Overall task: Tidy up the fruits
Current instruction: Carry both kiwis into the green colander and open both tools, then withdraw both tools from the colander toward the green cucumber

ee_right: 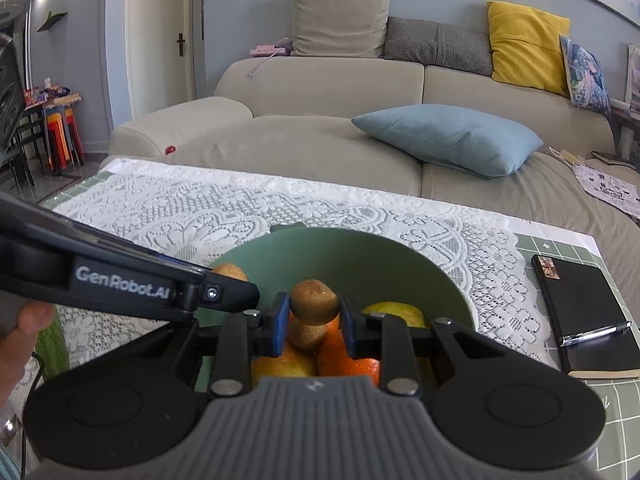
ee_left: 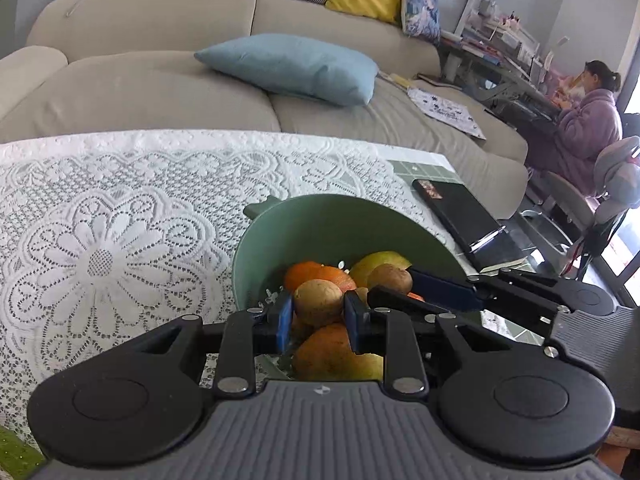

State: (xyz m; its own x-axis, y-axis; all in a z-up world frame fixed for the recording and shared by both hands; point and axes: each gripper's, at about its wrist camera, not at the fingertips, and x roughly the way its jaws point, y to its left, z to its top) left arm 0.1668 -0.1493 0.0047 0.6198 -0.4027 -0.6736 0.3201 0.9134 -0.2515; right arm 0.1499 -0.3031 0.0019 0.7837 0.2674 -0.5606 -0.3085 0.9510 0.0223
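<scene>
Round sage-green plastic bowl [ee_right: 400, 256] w/ a small tab handle at its far rim sits on a white lace tablecloth [ee_left: 120, 208]; it holds a heap of fruit: orange [ee_left: 316, 274], yellow-green mango-like fruit [ee_left: 380, 260] toward the far right, another orange-yellow fruit [ee_left: 332, 354] at the near side.

Two brown fuzzy egg-shaped kiwis, skins matte & speckled. Left gripper [ee_left: 318, 316] pinches one kiwi [ee_left: 319, 298] btwn its blue pads, just above the pile. Right gripper [ee_right: 314, 318] pinches the 2nd kiwi [ee_right: 315, 300] the same way, over the bowl's middle, another brown fruit directly under it. Both jaws are closed tight on the fruit. Grippers are side by side, nearly touching.

Black notebook [ee_right: 580, 312] w/ a pen lies right of the bowl.
</scene>
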